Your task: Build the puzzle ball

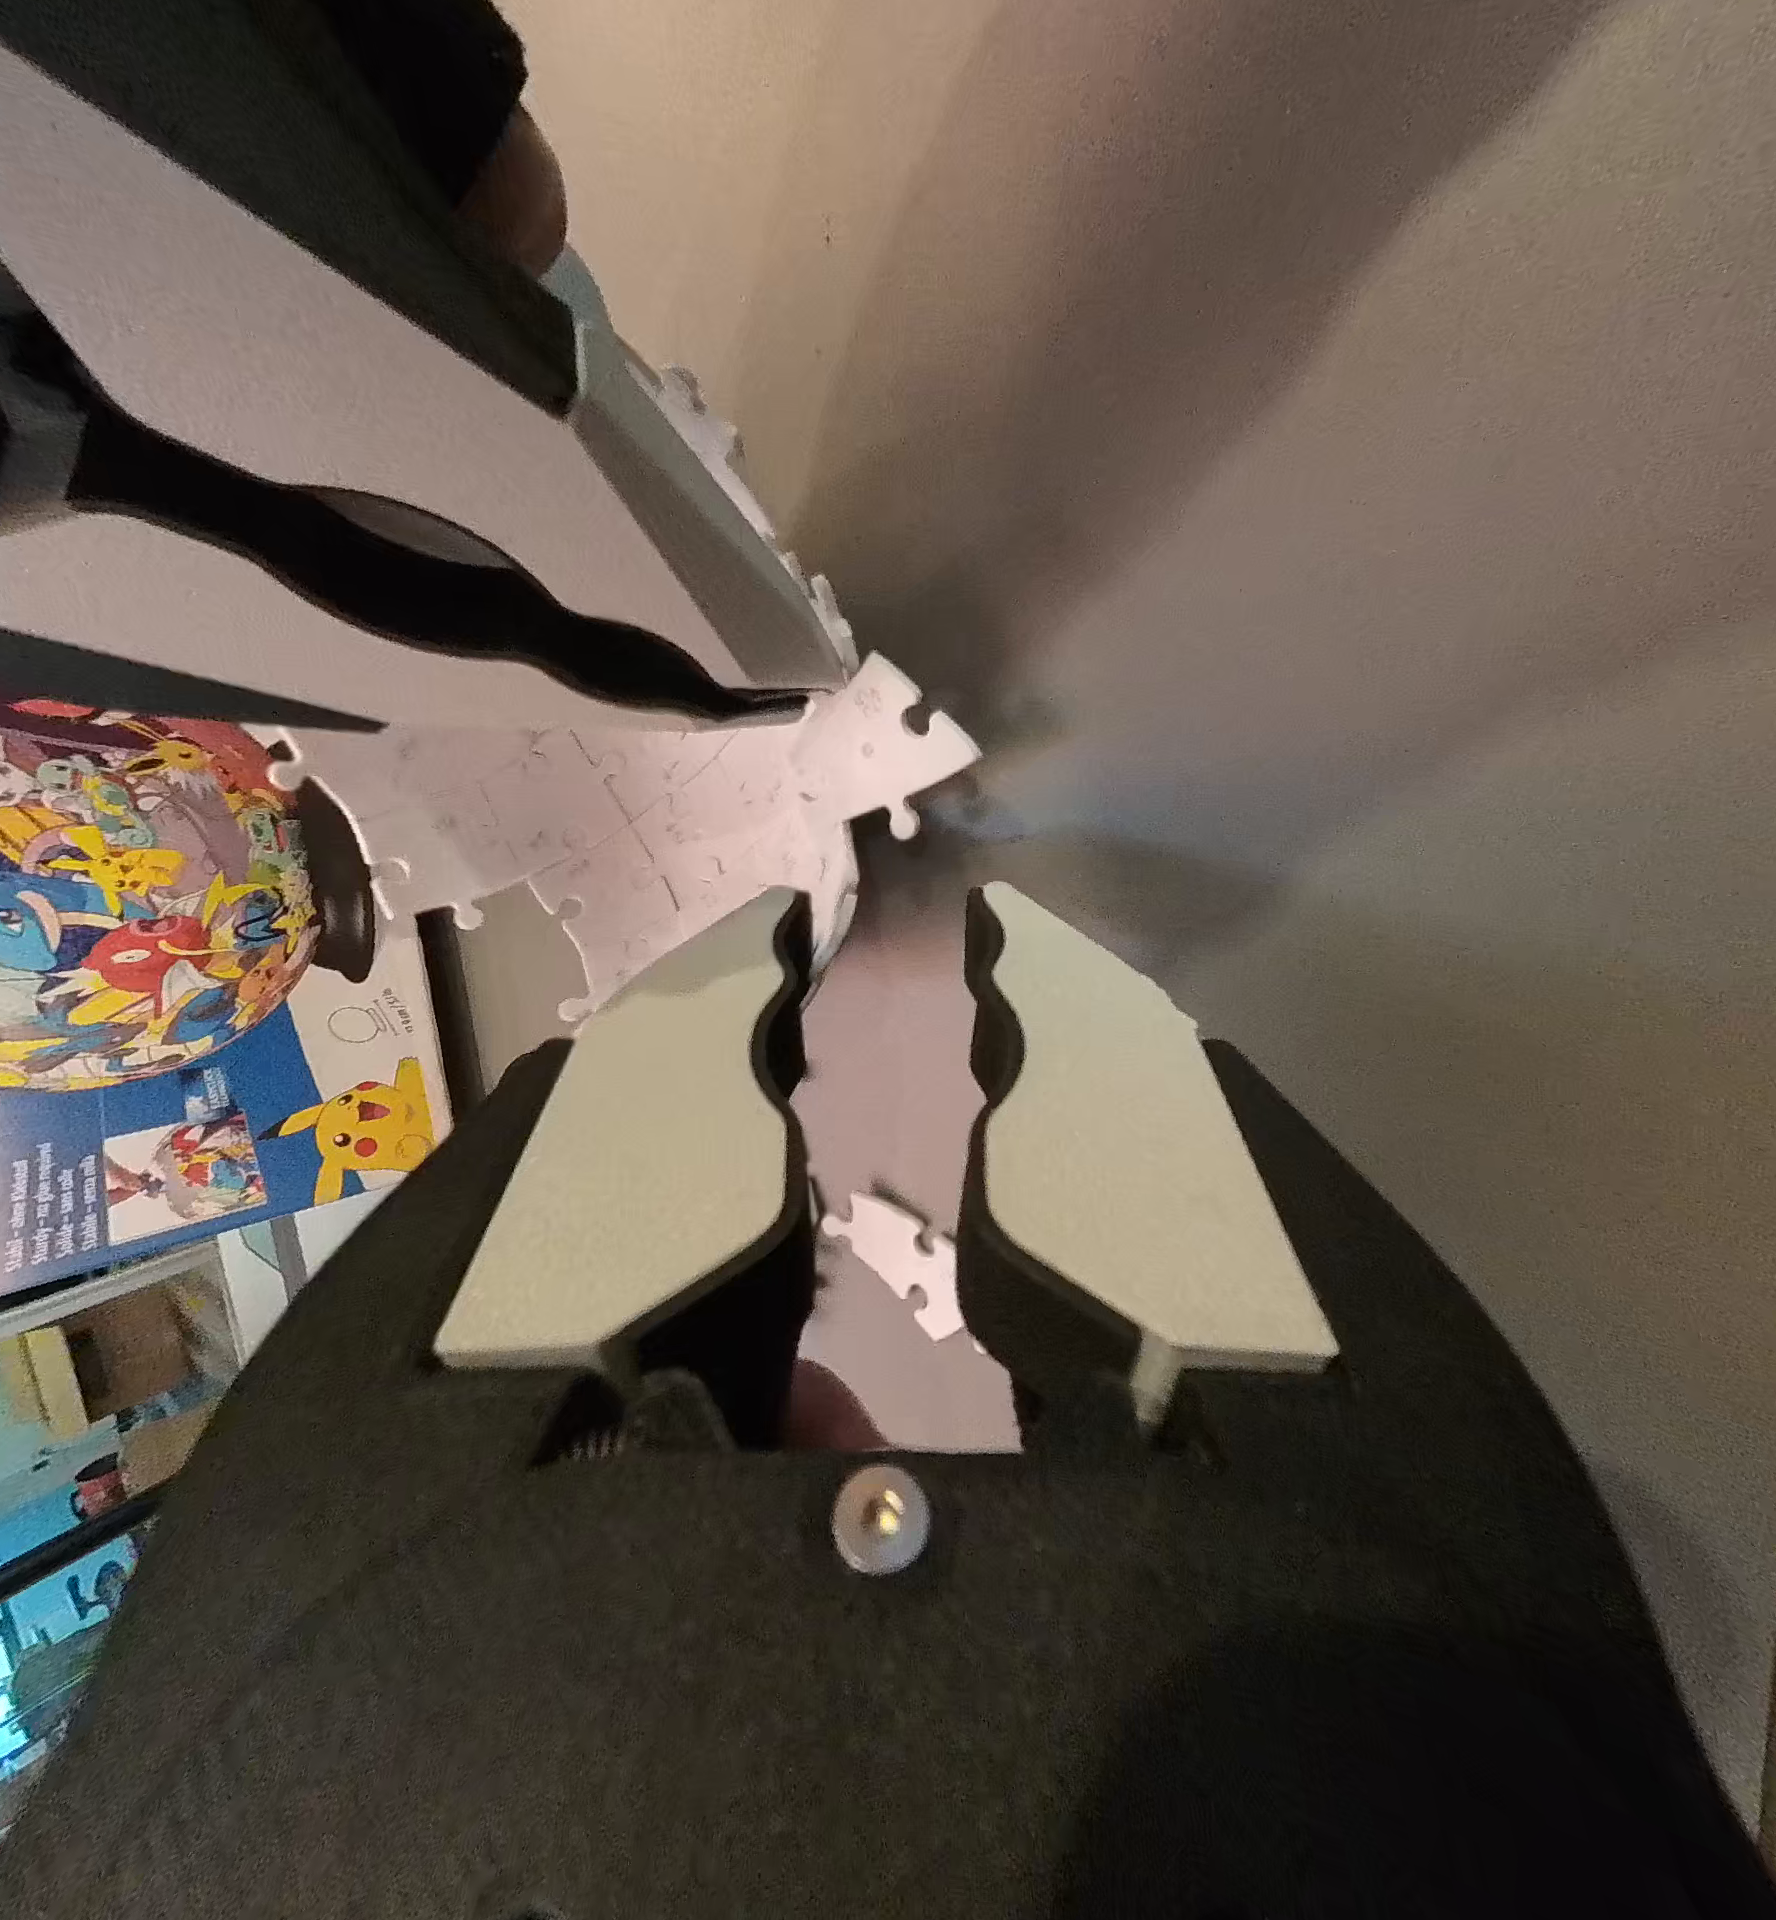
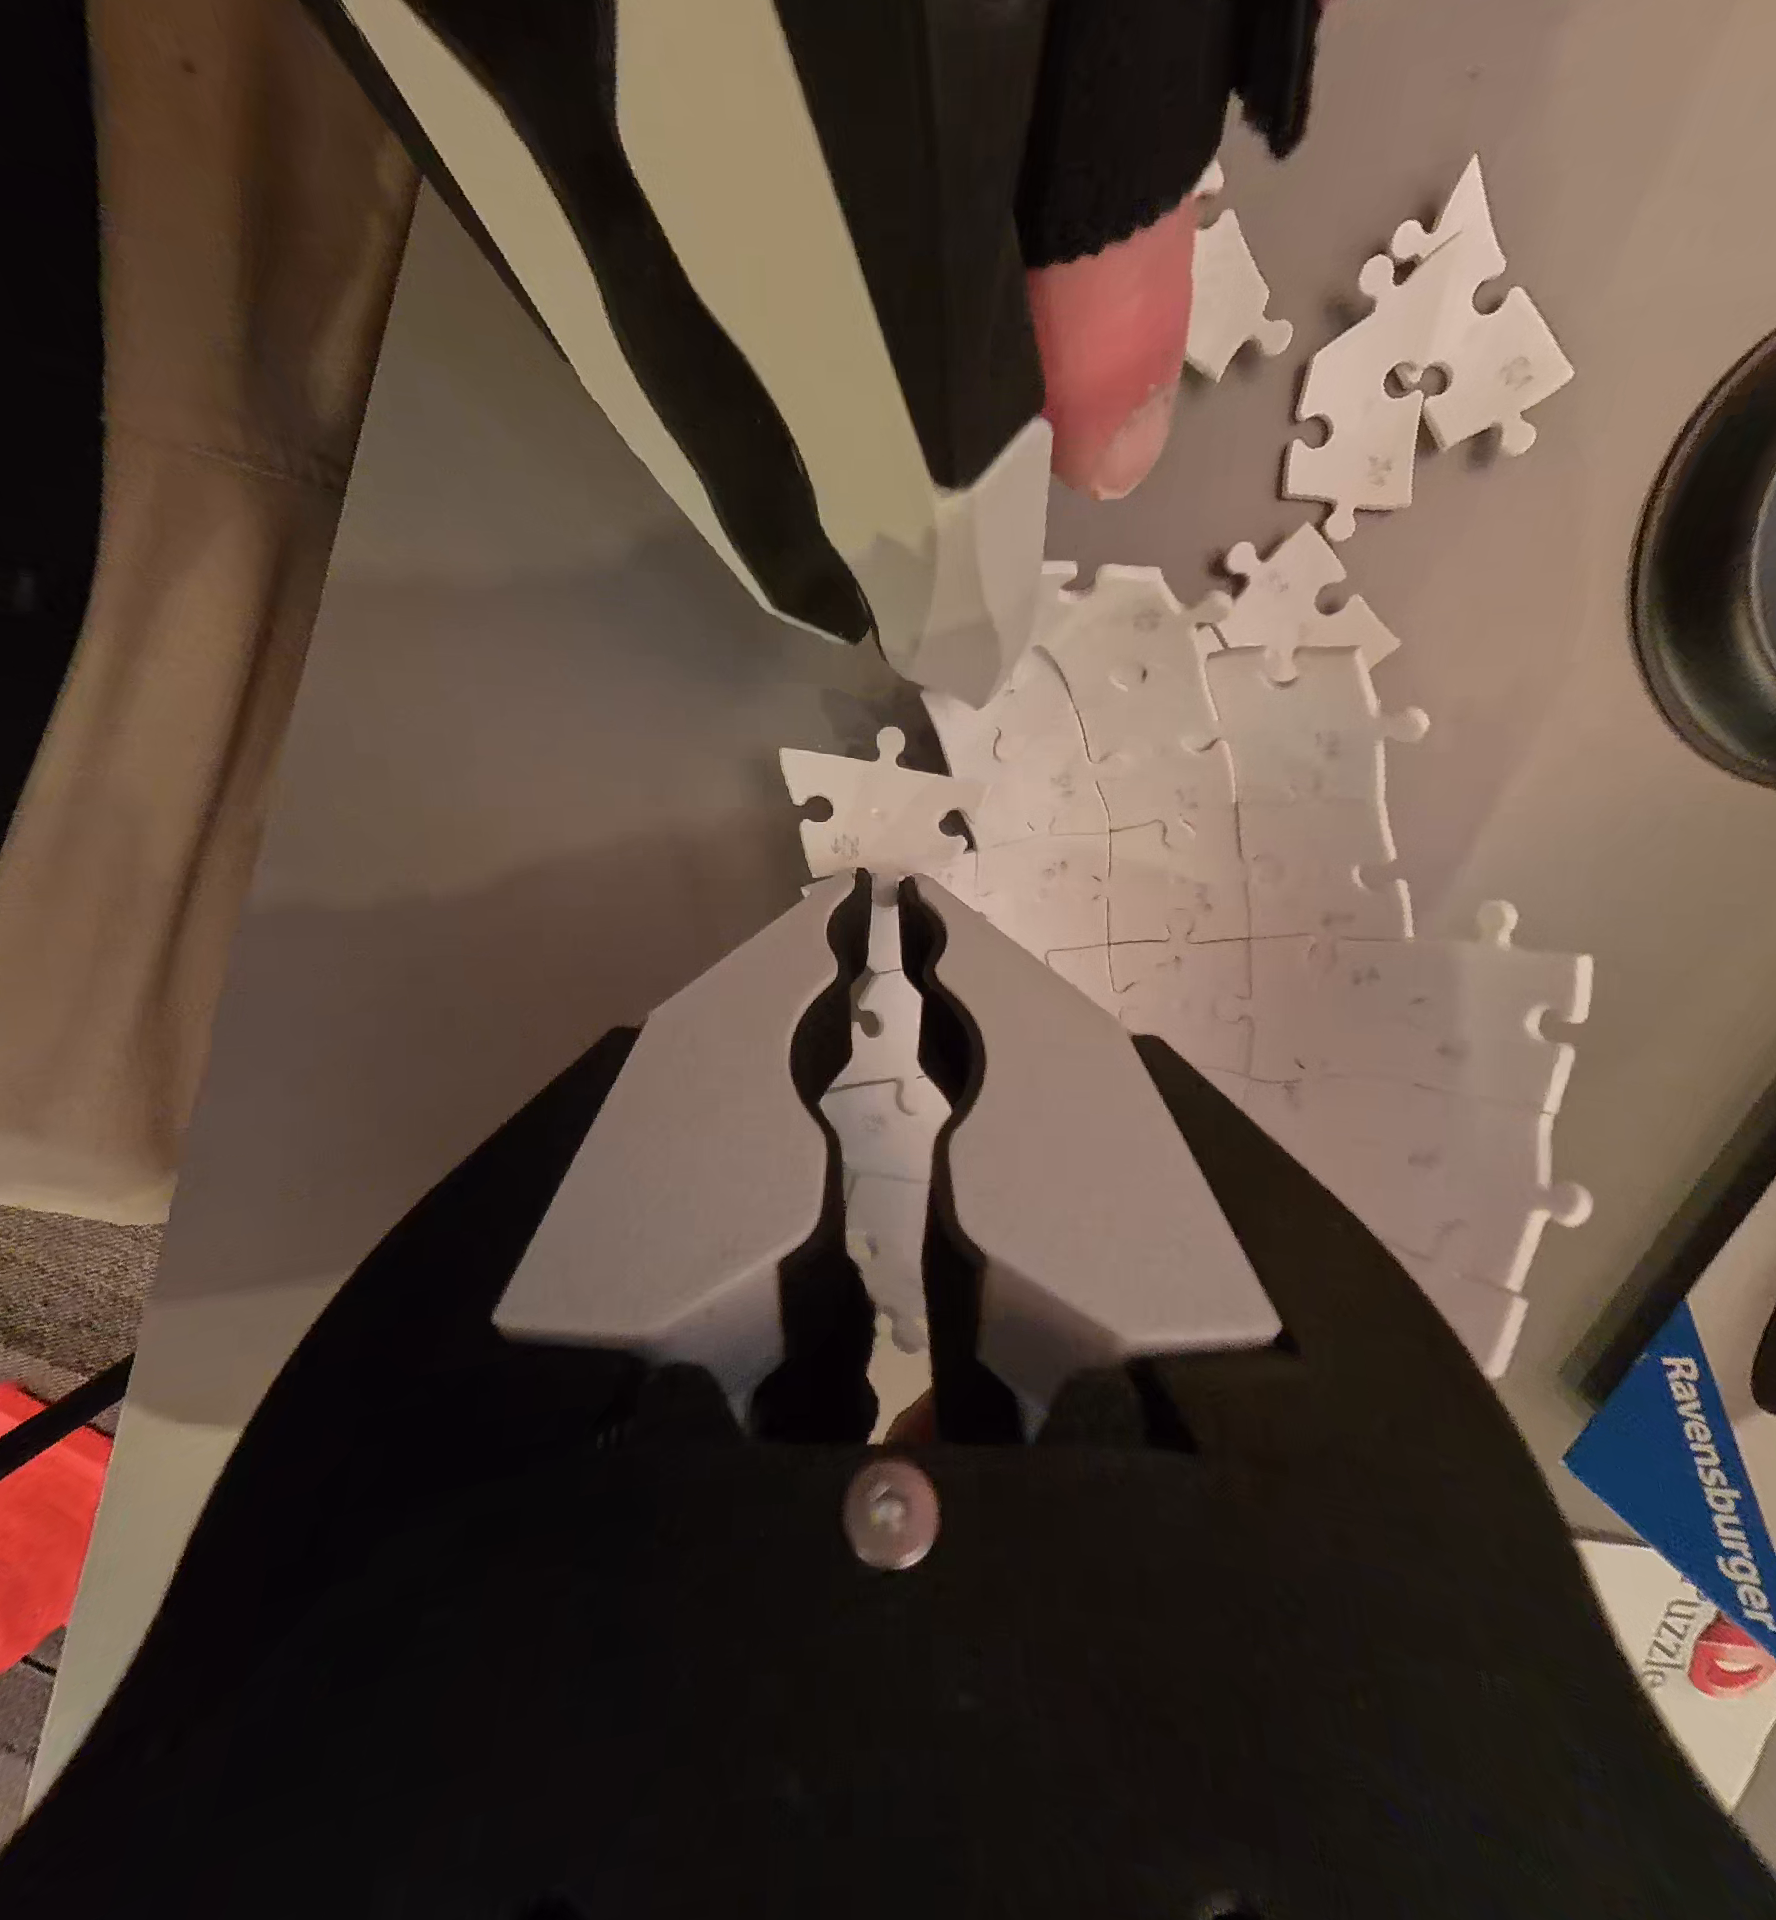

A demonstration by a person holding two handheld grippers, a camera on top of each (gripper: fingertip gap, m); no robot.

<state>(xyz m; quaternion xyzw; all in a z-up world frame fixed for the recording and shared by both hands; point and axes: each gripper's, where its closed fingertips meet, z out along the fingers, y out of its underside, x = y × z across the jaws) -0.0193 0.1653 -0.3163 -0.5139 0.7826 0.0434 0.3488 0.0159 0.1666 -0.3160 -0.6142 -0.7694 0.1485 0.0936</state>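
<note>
- While the right gripper pinches the loose piece by its lower edge, jaws nearly closed on it, I judge the step in hand to be seating this piece into the assembled panel.
- The panel, the built part of the puzzle ball, lies white side up on the grey table. The gripped piece sits at the panel's left edge in the right wrist view, one side touching it. I cannot tell whether the tab is home.
- The left gripper is partly open with nothing between its fingers; only table and one spare piece show through the gap. In the right wrist view its tips sit at the panel's upper-left edge, just beyond the gripped piece.
- To do it well: I keep the piece level with the panel's curve, line tab to socket before pushing, then press sideways into the panel, not downward.
- I'd brace the panel with the left gripper on the edge next to the joint, so the panel does not slide or flex.
- Risk: the grip is on a thin edge, so the piece may twist out; a hard push could pop neighbouring joints.
- More loose pieces lie beyond the panel's far edge, a black ring stand to the panel's right, the puzzle box below-right of it.
</note>
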